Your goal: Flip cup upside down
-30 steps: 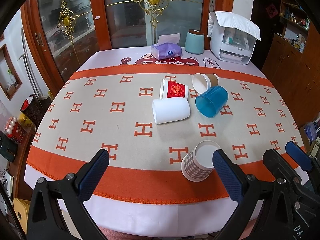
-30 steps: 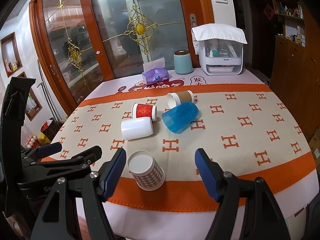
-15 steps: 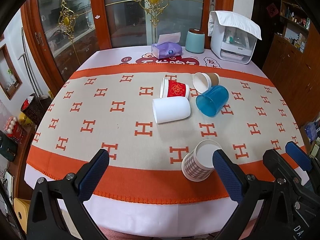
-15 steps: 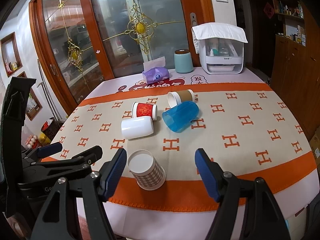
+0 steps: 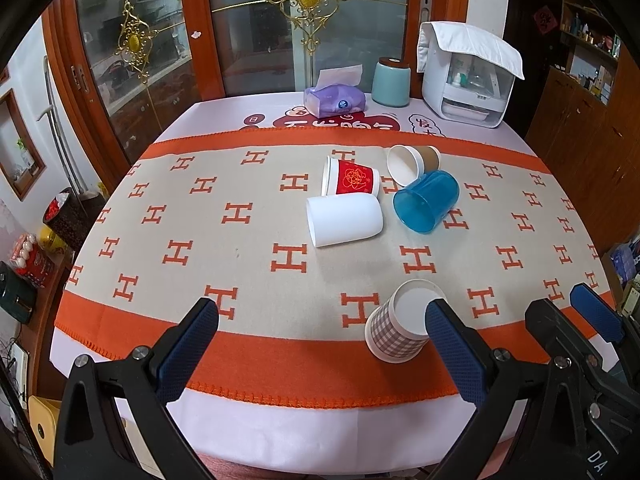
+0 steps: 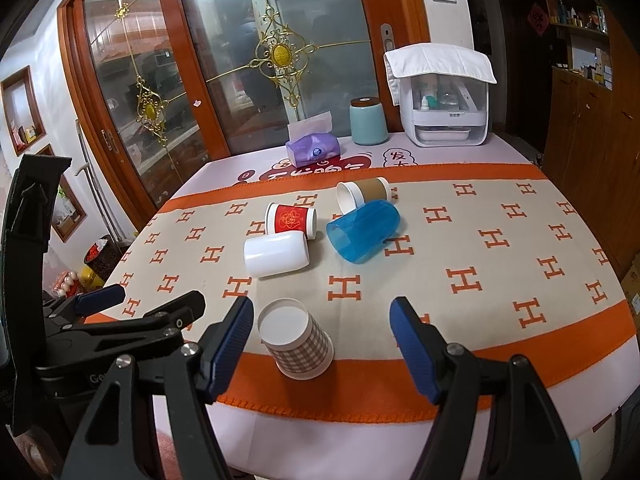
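Nothing has shifted: both the left gripper (image 5: 320, 340) and right gripper (image 6: 322, 332) stay spread apart and empty, with the checked cup (image 6: 296, 338) upside down just ahead of them, apparently done.

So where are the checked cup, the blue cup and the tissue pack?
checked cup (image 6: 301, 340): right wrist view, on its checked side wall.
blue cup (image 6: 366, 230): right wrist view, on its side wall.
tissue pack (image 5: 334, 101): left wrist view, on its purple wrapper.
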`<act>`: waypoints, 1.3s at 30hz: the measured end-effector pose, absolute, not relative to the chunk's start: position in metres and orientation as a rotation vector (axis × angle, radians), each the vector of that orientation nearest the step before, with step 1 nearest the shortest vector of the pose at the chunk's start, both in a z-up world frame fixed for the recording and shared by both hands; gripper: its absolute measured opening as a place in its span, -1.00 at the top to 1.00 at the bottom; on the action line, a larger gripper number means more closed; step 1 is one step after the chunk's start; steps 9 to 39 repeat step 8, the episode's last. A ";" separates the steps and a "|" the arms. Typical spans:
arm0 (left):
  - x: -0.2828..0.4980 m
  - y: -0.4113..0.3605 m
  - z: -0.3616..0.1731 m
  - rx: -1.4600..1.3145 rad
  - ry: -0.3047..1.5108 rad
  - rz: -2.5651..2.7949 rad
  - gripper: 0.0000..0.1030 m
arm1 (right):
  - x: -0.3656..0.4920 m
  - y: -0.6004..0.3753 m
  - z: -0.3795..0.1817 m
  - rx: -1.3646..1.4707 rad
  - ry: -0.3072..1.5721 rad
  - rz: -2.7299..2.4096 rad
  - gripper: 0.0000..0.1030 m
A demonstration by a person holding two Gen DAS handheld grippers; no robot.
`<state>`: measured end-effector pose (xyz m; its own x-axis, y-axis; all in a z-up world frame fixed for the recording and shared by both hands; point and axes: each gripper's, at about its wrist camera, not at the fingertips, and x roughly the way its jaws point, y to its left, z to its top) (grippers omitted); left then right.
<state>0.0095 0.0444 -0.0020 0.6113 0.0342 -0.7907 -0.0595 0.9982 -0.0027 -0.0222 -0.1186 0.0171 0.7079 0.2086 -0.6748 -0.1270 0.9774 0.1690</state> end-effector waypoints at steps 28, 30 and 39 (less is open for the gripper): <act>0.009 0.046 -0.003 -0.031 0.920 0.055 -0.99 | -0.023 -0.116 0.017 0.111 0.767 0.186 -0.39; 0.009 0.046 -0.003 -0.031 0.920 0.055 -0.99 | -0.023 -0.116 0.017 0.111 0.767 0.186 -0.39; 0.009 0.046 -0.003 -0.031 0.920 0.055 -0.99 | -0.023 -0.116 0.017 0.111 0.767 0.186 -0.39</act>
